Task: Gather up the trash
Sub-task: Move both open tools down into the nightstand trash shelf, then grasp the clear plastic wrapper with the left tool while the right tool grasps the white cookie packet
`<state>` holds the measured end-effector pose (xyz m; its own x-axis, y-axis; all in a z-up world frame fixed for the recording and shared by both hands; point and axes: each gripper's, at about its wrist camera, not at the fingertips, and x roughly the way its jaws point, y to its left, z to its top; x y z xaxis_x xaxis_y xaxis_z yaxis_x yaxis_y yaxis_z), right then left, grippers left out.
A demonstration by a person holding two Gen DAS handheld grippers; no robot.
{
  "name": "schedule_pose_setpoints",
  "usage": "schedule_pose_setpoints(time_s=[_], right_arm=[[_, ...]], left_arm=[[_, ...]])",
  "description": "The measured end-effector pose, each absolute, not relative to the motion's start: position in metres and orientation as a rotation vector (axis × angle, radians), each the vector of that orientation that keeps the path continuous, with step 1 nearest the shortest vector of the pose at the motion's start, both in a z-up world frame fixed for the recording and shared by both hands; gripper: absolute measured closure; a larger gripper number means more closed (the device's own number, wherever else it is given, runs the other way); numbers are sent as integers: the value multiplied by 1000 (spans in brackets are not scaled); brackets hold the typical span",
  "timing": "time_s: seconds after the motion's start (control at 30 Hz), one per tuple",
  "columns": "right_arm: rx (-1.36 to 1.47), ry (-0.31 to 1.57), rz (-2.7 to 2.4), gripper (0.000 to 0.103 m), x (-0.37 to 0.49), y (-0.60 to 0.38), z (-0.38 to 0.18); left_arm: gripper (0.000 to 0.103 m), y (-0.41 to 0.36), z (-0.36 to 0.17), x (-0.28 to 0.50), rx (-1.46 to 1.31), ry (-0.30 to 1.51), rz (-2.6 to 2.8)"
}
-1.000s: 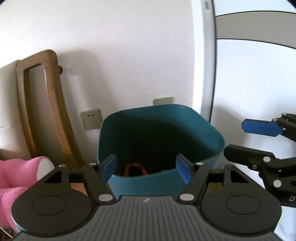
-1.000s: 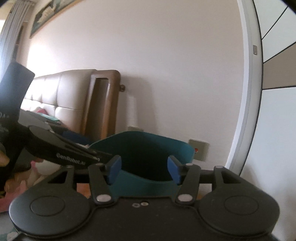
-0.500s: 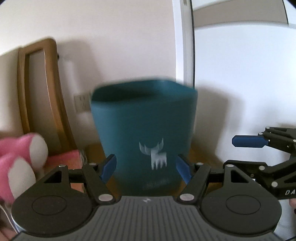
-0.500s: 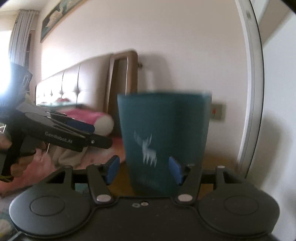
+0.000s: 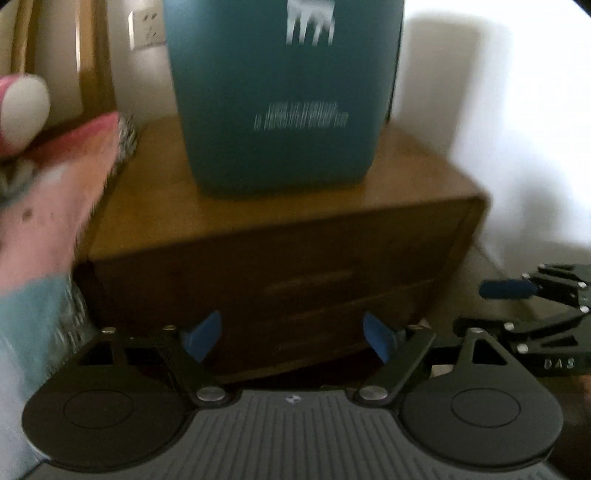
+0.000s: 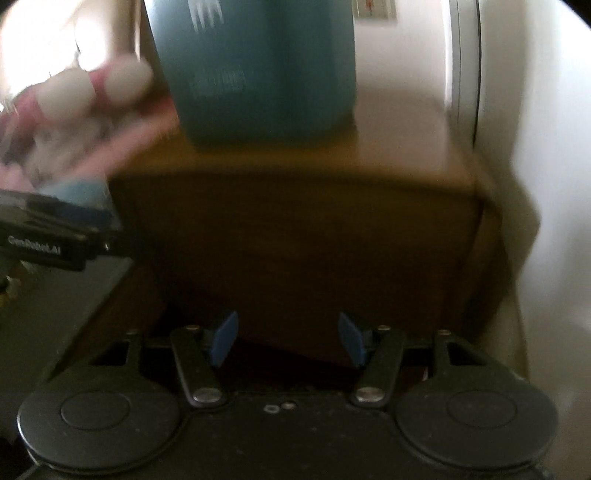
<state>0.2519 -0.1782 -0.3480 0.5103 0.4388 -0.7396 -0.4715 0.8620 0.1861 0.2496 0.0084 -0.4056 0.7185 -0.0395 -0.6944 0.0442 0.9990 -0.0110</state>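
At far left of the left wrist view, a pink plush toy [image 5: 22, 107] with a white rounded end lies on pink bedding [image 5: 55, 192], which overlaps the left edge of a wooden nightstand [image 5: 280, 236]; a wall socket [image 5: 146, 27] sits on the wall above; the teal trash bin [image 5: 284, 96], bearing a white logo and blurred lettering, stands upright on the nightstand top, toward the back, touching the wood; two drawer fronts show below it. The left gripper [image 5: 291, 334] is low in the foreground before the drawers; its jaws are opening, spread wide, with nothing between the blue pads. The right gripper [image 6: 288, 338] is just beside it on the right; its jaws are spread apart and empty; both views are motion-blurred. A white door frame [image 6: 465, 66] stands at far right.
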Motion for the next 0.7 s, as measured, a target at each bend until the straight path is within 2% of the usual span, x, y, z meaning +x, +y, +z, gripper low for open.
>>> schedule_pose_setpoints(time_s=[0.23, 0.4, 0.6, 0.7], right_arm=[[-45, 1136, 486, 43, 246, -177, -431], [21, 1462, 345, 43, 242, -190, -509], [140, 1704, 240, 43, 223, -218, -578], [193, 1760, 235, 43, 220, -224, -600]], left_arm=[[18, -17, -504, 245, 49, 948, -64], [18, -33, -579, 246, 33, 1166, -132], [18, -42, -662, 245, 2, 1402, -158], [18, -39, -687, 251, -36, 1473, -134]])
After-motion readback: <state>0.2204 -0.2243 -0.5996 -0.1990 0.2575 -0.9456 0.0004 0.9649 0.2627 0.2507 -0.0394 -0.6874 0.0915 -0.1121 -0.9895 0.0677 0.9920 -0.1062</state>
